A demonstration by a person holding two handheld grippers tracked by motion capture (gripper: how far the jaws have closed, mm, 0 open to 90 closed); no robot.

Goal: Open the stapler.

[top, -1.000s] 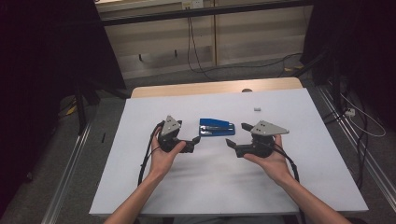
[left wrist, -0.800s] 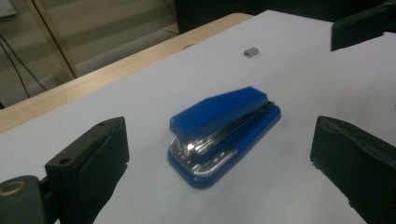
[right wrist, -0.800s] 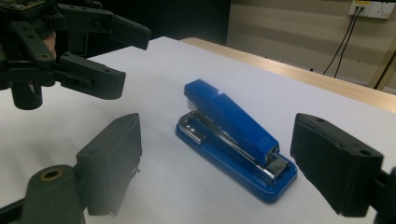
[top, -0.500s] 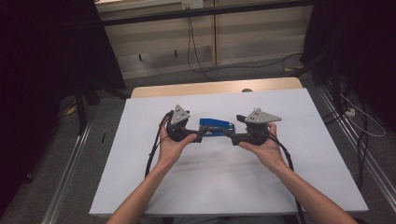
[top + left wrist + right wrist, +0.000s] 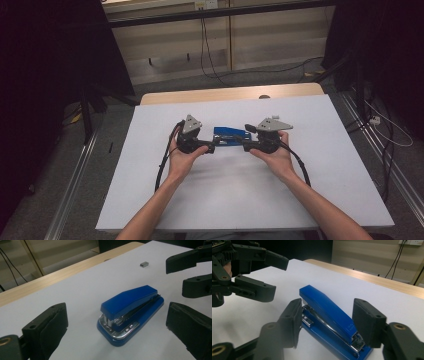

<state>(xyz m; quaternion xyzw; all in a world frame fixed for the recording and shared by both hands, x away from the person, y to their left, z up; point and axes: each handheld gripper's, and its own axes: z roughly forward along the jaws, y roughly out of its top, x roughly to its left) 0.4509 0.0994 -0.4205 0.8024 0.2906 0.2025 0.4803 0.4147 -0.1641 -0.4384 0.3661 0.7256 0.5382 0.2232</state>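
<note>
Blue stapler (image 5: 231, 136) flat on the white desk (image 5: 250, 200), mid-desk, between both grippers. Left gripper (image 5: 211, 147) at its head end, jaws open and straddling the nose without touching, per the left gripper view (image 5: 126, 312). Right gripper (image 5: 245, 145) at the hinge end, jaws open on either side of the rear (image 5: 332, 327), apparently no contact yet. Small staple block (image 5: 144, 264) sits well apart, farther up the desk.

Risks, my read: closing on the sloped top cover could let the stapler squirt out or skate on the smooth desk. Both sets of jaws closing unevenly would yaw it. Squeezing the spring-loaded top may fire a staple. Tips also close enough to clash.

Versus a second ago: both grippers moved in from wide of the stapler to bracket it; stapler itself looks unmoved.
</note>
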